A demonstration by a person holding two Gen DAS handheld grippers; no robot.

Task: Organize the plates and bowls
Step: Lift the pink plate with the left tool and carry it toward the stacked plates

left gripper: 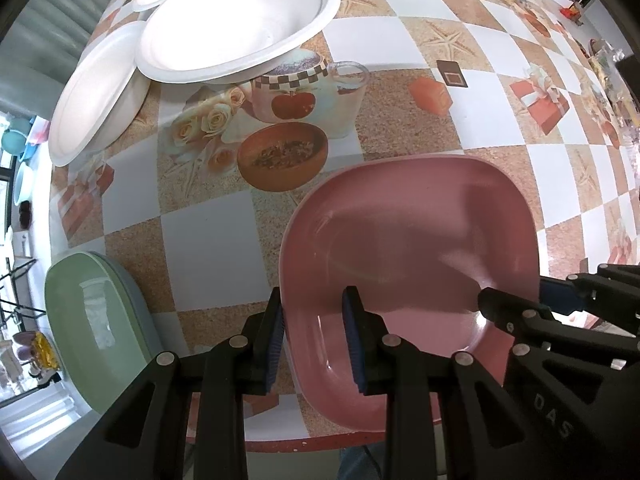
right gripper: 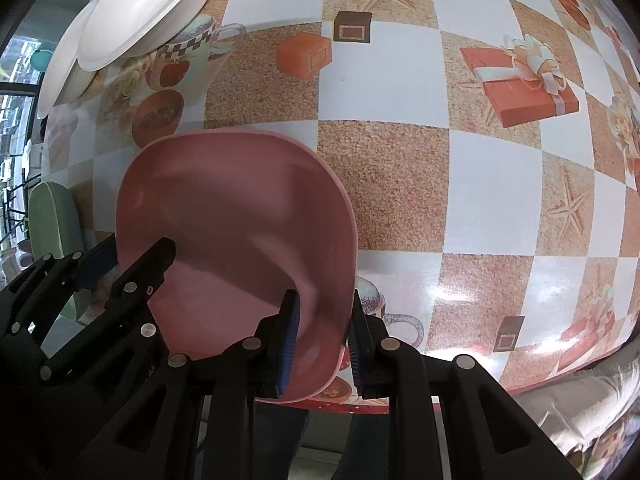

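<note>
A pink rounded-square plate (left gripper: 400, 240) (right gripper: 240, 208) is held by both grippers near the table's front edge. My left gripper (left gripper: 313, 320) (right gripper: 140, 248) is shut on the plate's left rim, one pad inside and one outside. My right gripper (right gripper: 324, 332) (left gripper: 516, 294) is shut on its right rim in the same way. A green plate (left gripper: 88, 320) (right gripper: 54, 216) lies on a blue plate (left gripper: 138, 304) at the table's left edge. White paper plates (left gripper: 240, 20) (right gripper: 140, 8) overlap at the far left corner, another (left gripper: 96, 88) tilted beside them.
The table wears a checked cloth (left gripper: 208, 248) (right gripper: 460, 160) printed with cups, roses, gift boxes and starfish. Its red front edge (left gripper: 304, 444) (right gripper: 340, 404) runs just below the grippers. Clutter stands at the far right (left gripper: 608, 80). A person's legs show under the edge.
</note>
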